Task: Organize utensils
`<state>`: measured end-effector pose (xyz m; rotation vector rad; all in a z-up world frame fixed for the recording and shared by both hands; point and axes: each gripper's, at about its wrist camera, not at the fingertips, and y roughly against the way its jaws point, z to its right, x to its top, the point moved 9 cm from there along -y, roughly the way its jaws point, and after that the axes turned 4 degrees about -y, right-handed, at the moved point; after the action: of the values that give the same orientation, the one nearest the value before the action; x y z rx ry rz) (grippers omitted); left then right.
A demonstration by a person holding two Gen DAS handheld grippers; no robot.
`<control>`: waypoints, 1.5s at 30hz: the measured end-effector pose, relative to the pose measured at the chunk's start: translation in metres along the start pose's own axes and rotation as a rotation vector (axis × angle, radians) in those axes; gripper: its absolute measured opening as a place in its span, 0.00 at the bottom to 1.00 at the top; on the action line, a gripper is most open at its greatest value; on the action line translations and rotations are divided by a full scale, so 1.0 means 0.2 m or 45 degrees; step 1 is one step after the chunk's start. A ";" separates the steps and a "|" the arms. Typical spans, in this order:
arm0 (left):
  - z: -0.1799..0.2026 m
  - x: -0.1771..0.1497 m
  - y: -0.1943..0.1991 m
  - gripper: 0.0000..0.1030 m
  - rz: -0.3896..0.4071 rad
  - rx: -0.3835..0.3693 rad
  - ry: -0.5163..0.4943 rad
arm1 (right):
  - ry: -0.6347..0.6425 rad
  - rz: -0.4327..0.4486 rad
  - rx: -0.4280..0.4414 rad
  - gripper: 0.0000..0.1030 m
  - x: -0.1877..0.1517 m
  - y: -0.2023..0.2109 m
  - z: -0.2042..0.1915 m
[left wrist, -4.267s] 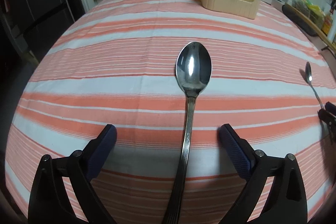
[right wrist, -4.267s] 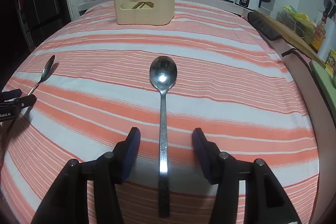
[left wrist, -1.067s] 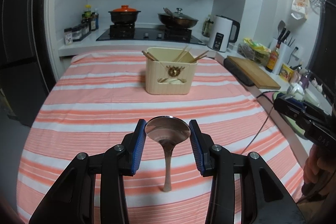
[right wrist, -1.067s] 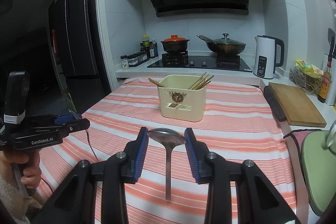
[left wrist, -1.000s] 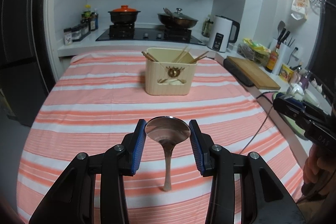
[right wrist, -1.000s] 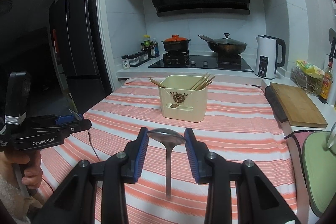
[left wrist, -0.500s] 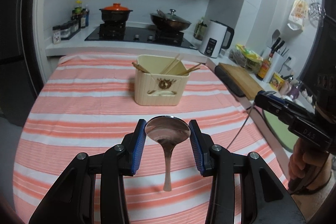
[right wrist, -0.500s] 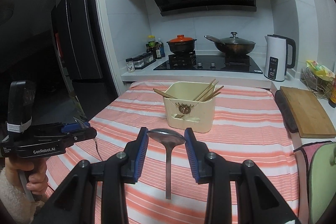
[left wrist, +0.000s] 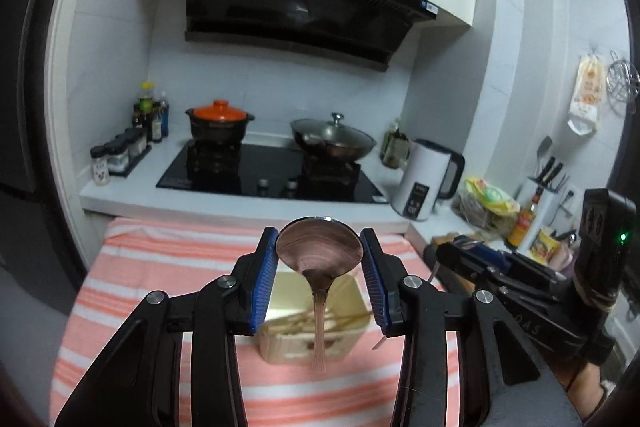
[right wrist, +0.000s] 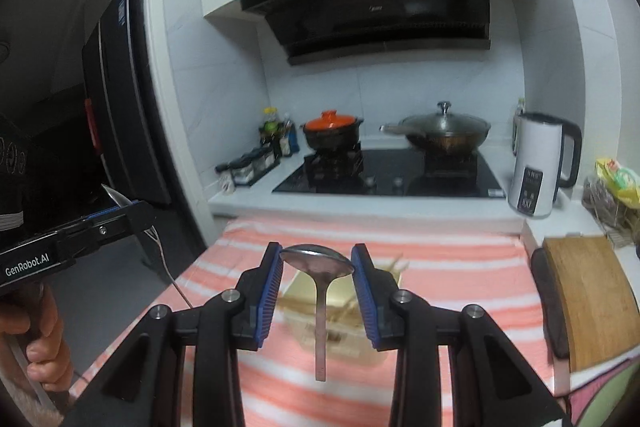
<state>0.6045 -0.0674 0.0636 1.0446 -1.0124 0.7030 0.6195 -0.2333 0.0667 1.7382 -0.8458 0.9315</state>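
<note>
**Spoons pinched by the bowl, handles hanging over the holder**

Spoons, two of them, one per tool. Left tool clamped on a steel spoon across the widest part of its bowl, blue pads pressing on both rims, handle hanging straight down. Right tool gripping a second spoon the same way, bowl up, handle down. Both carried in the air above the striped counter, close over the cream utensil holder, which already contains chopsticks. Handle tips seen against the holder's front wall in each wrist view; whether directly above the opening or a little short of it, hard to tell through the fisheye and the blur.

Judged by look: polished metal, stiff, light, not fragile, but slick. Grip on a curved, smooth bowl edge probably the weak point, since rounded rims give ribbed pads little to bite, and a long handle hanging below can swing or let the spoon pivot between the pads. Better hold likely at the neck or upper handle, flatter and narrower; with the present hold, steady pressure and no sudden jerks advisable.

Chopsticks leaning across the holder probably able to deflect a handle on entry. Tools near each other, the right one showing at the edge of the left view, so some risk of a knock over the one holder.
</note>
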 end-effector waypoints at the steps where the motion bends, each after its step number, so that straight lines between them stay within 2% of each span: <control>1: -0.01 0.02 -0.05 0.40 0.015 0.010 0.010 | -0.007 0.019 -0.011 0.35 0.03 -0.04 0.02; 3: -0.03 0.03 -0.16 0.40 0.025 0.027 0.029 | -0.028 0.037 -0.024 0.35 0.08 -0.13 0.06; 6: -0.04 -0.02 -0.36 0.40 -0.043 0.037 0.031 | -0.042 0.003 -0.041 0.35 0.06 -0.28 0.11; 9: -0.05 -0.12 -0.55 0.40 -0.150 0.032 0.038 | -0.047 -0.096 -0.045 0.35 0.00 -0.45 0.15; 13: -0.09 -0.28 -0.73 0.40 -0.282 0.016 0.089 | -0.076 -0.283 -0.043 0.35 -0.15 -0.65 0.21; 20: -0.11 -0.50 -0.89 0.40 -0.476 -0.011 0.098 | -0.024 -0.558 -0.070 0.35 -0.37 -0.81 0.26; 25: -0.11 -0.56 -0.91 0.42 -0.540 -0.022 0.103 | -0.020 -0.595 -0.086 0.35 -0.43 -0.81 0.28; 27: -0.12 -0.55 -0.90 0.44 -0.535 -0.012 0.096 | -0.014 -0.594 -0.092 0.36 -0.44 -0.81 0.29; 29: -0.13 -0.53 -0.87 0.58 -0.518 -0.002 0.089 | -0.008 -0.592 -0.092 0.36 -0.43 -0.80 0.29; 34: -0.15 -0.44 -0.71 0.83 -0.439 0.021 0.079 | 0.002 -0.549 -0.093 0.36 -0.36 -0.72 0.29; 36: -0.15 -0.41 -0.60 0.90 -0.410 0.055 0.042 | 0.013 -0.522 -0.094 0.40 -0.32 -0.65 0.27; 37: -0.15 -0.41 -0.55 0.93 -0.396 0.081 0.023 | 0.014 -0.505 -0.087 0.46 -0.31 -0.59 0.26; 38: -0.14 -0.41 -0.48 0.97 -0.375 0.111 0.008 | 0.017 -0.489 -0.083 0.49 -0.30 -0.55 0.24; 40: -0.13 -0.42 -0.34 0.99 -0.320 0.134 -0.005 | 0.030 -0.458 -0.078 0.49 -0.28 -0.44 0.21; 42: -0.11 -0.44 -0.22 0.99 -0.297 0.122 0.015 | 0.048 -0.435 -0.078 0.53 -0.28 -0.34 0.16; 44: -0.07 -0.48 -0.11 0.99 -0.305 0.094 0.044 | 0.052 -0.409 -0.081 0.67 -0.28 -0.23 0.12; 45: -0.06 -0.49 -0.06 0.99 -0.313 0.084 0.039 | 0.057 -0.400 -0.085 0.68 -0.30 -0.17 0.09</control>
<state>0.5809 -0.0630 -0.0329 1.1888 -0.8216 0.5520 0.6244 -0.2328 -0.0035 1.7246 -0.5472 0.7203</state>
